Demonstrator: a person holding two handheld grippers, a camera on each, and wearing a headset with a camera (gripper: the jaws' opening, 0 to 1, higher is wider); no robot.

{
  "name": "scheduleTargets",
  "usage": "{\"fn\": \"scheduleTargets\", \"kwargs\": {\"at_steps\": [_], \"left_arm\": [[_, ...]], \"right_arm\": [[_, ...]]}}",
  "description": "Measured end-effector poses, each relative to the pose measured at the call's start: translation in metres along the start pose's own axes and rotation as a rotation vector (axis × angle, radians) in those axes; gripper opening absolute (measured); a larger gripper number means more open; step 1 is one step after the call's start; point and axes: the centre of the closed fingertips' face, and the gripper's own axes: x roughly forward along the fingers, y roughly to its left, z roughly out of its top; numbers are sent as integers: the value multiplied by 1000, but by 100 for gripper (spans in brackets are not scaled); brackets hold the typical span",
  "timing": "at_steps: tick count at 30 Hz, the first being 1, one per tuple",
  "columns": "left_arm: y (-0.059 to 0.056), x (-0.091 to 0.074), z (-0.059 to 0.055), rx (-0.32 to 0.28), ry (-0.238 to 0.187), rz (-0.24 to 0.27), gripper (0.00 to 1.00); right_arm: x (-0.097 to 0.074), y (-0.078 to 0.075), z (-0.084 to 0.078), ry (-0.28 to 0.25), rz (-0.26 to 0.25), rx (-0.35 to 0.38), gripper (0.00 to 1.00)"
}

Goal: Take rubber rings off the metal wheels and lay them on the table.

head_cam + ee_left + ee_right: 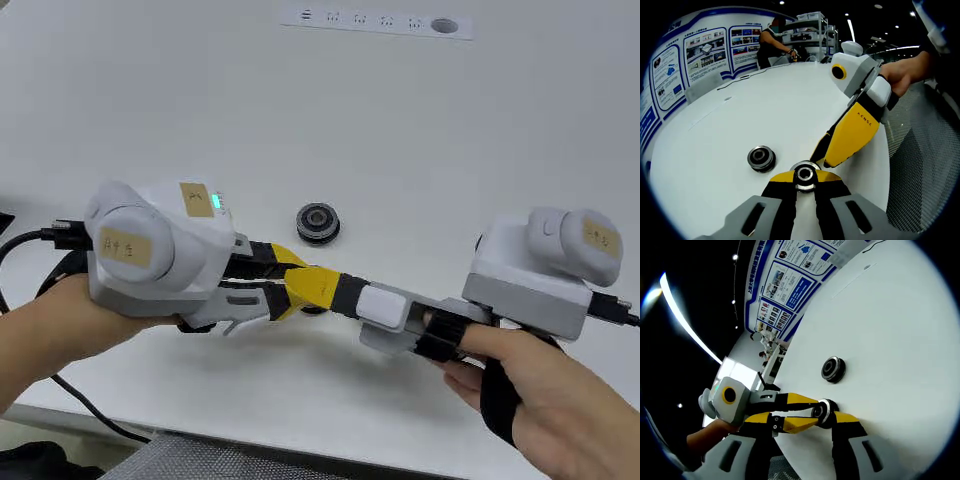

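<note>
A small metal wheel (pixel 805 176) with a black rubber ring on its rim sits between the yellow jaws of my left gripper (pixel 802 177), which is shut on it. My right gripper (pixel 821 159) comes in from the right, and its jaws pinch that wheel's ringed rim (pixel 824 411). In the head view the left gripper (pixel 292 280) and right gripper (pixel 305 288) meet tip to tip low over the white table (pixel 450 130), mostly hiding the held wheel (pixel 314 309). A second ringed wheel (pixel 318 222) lies flat on the table just beyond them.
A white power strip (pixel 375 20) lies at the table's far edge. A black cable (pixel 30 240) trails from the left gripper off the near left side. The table's front edge (pixel 300 440) runs close below my hands. A person (pixel 771 42) stands far behind the table.
</note>
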Motion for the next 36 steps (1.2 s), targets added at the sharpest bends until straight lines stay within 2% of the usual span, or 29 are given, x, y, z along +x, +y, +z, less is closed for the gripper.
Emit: {"fn": "scheduleTargets", "kwargs": {"at_steps": [6, 10, 18, 25, 29, 36], "left_arm": [[1, 0, 0, 1, 3, 0, 13], [1, 0, -1, -2, 2, 1, 13], [1, 0, 0, -1, 4, 0, 13], [0, 0, 0, -3, 2, -1, 13], [0, 0, 0, -5, 0, -1, 13], [0, 0, 0, -6, -1, -1, 13]], "right_arm": [[2, -8, -1, 14, -25, 8, 41], [1, -22, 0, 12, -68, 53, 27], [-2, -30, 3, 13, -95, 70, 9], [0, -32, 1, 25, -102, 71, 8], [0, -34, -2, 33, -119, 46, 5], [0, -34, -2, 39, -117, 27, 4]]}}
